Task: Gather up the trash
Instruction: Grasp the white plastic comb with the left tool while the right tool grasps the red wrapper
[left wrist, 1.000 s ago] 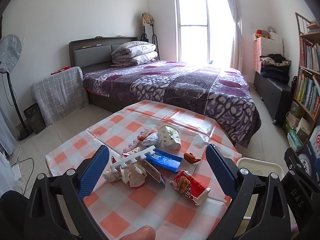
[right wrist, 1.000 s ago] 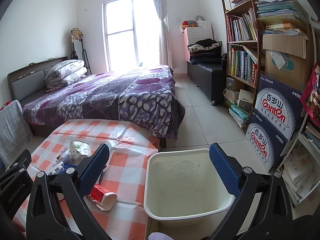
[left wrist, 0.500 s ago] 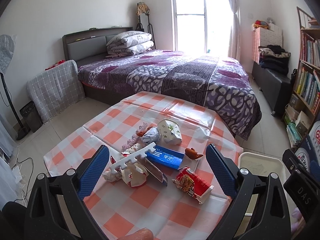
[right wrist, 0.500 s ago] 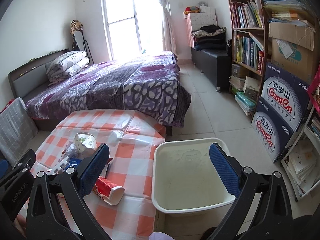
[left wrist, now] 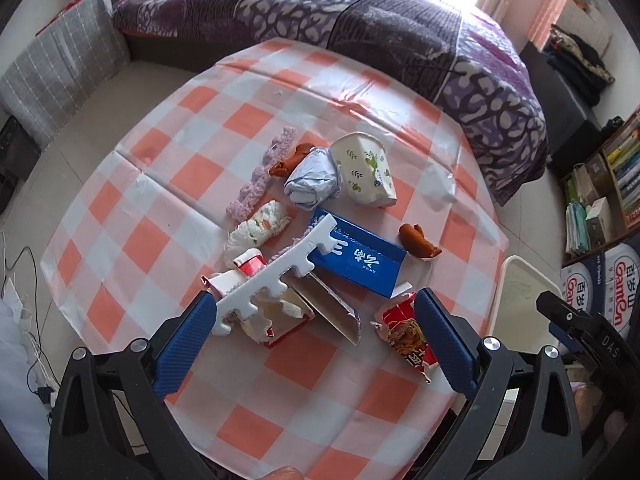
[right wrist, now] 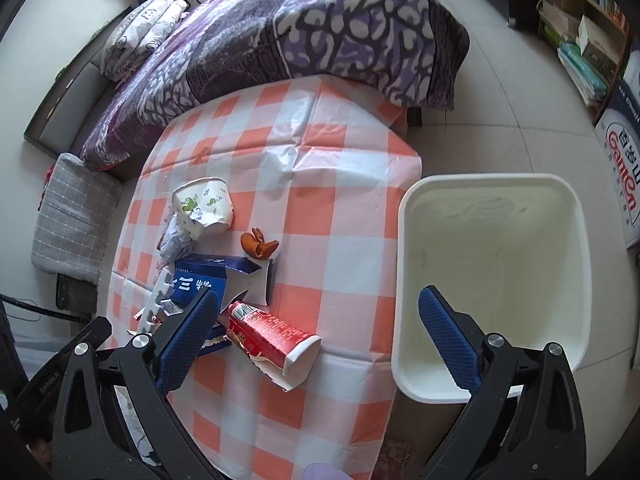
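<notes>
near the table's [left wrist: 256, 432] right edge, the trash lies heaped, within reach of the bin [right wrist: 490, 184] just past that edge: crumpled paper cup [left wrist: 366, 170], stiff blue carton [left wrist: 358, 258], torn red wrapper [right wrist: 268, 330], toothed white foam strip [left wrist: 276, 276]. left gripper [left wrist: 310, 336] hangs released above the heap, right gripper [right wrist: 320, 332] spread wide between wrapper and bin, both empty.

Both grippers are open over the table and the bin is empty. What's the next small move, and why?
Probably lower the right gripper onto the red wrapper and close. It lies nearest the white bin, apart from the pile, and both grippers are open and empty.
</notes>
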`<state>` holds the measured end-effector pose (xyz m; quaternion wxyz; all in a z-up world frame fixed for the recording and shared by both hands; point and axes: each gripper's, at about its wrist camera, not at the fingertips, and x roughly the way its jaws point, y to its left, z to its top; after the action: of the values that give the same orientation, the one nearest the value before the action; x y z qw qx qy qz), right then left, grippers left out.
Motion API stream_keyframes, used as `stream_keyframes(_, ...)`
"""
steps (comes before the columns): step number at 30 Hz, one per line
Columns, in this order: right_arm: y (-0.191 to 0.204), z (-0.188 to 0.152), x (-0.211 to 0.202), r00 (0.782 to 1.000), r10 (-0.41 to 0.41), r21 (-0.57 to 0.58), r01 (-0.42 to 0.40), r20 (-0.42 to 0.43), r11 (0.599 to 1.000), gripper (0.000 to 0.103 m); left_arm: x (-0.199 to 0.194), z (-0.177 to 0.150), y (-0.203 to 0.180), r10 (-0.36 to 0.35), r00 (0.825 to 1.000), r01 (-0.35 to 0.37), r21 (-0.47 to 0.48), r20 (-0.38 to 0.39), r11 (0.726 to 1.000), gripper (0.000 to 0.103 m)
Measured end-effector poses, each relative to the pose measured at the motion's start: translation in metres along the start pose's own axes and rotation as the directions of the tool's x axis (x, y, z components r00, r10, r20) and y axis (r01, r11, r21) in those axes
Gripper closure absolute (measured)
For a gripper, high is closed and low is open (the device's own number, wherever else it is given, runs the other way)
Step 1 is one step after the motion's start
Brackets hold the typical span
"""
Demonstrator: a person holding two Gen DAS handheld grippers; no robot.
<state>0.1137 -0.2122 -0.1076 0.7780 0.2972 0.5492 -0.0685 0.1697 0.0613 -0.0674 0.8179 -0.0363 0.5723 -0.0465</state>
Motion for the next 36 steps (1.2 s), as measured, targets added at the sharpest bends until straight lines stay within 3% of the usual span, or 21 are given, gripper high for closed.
stream_keyframes(2,-0.001,0.004,0.012,0.998,0.037,0.038,-0.036,-0.045,0.999,0.007,0.016,0.004,0.009,-0.001,0.998,-0.002,-0.056,-0.063,0.998,0.007)
stream_keyframes(4,0.003,0.007,0.016,0.998,0.03,0.019,-0.029,-0.056,0.999,0.007,0.029,0.006,0.01,-0.004,0.995,-0.001,-0.052,-0.097,0.999,0.007)
stream_keyframes(8,0.012,0.005,0.03,0.995,-0.061,-0.088,0.054,-0.076,0.995,0.007,0.053,0.017,-0.006,0.092,0.987,-0.081,0.088,-0.132,0.993,0.008)
stream_keyframes(12,0.023,-0.003,0.037,0.992,-0.092,-0.211,0.073,-0.084,0.975,0.007,0.077,0.03,-0.018,0.117,0.974,-0.082,0.176,-0.196,0.981,0.024)
stream_keyframes(15,0.042,-0.012,0.048,0.987,-0.142,-0.385,0.102,-0.078,0.917,0.007,0.089,0.035,-0.02,0.117,0.971,-0.067,0.23,-0.209,0.971,0.032)
stream_keyframes(17,0.053,-0.022,0.059,0.982,-0.177,-0.48,0.124,-0.067,0.868,0.007,0.096,0.037,-0.014,0.118,0.969,-0.063,0.243,-0.218,0.968,0.045)
stream_keyframes(21,0.073,-0.037,0.076,0.979,-0.18,-0.605,0.086,-0.096,0.791,0.007,0.103,0.043,0.005,0.01,0.964,0.04,0.184,-0.265,0.982,0.073)
stream_keyframes(26,0.088,-0.052,0.093,0.967,-0.248,-0.708,0.139,-0.054,0.693,0.009,0.097,0.05,0.027,-0.066,0.968,0.1,0.133,-0.243,0.986,0.075)
stream_keyframes(28,0.087,-0.052,0.098,0.965,-0.252,-0.707,0.123,-0.08,0.696,0.027,0.091,0.051,0.033,-0.096,0.967,0.126,0.115,-0.234,0.985,0.075)
stream_keyframes(30,0.086,-0.051,0.101,0.966,-0.232,-0.686,0.092,-0.114,0.721,0.038,0.084,0.053,0.039,-0.128,0.967,0.153,0.1,-0.219,0.983,0.075)
stream_keyframes(33,0.087,-0.046,0.097,0.973,-0.203,-0.659,0.083,-0.108,0.748,0.047,0.069,0.057,0.044,-0.195,0.96,0.215,0.085,-0.198,0.973,0.075)
stream_keyframes(34,0.088,-0.043,0.092,0.977,-0.185,-0.646,0.073,-0.106,0.76,0.057,0.064,0.058,0.046,-0.207,0.961,0.225,0.08,-0.184,0.971,0.075)
stream_keyframes(36,0.089,-0.034,0.082,0.985,-0.144,-0.61,0.058,-0.093,0.79,0.059,0.06,0.062,0.038,-0.232,0.961,0.245,0.071,-0.15,0.967,0.075)
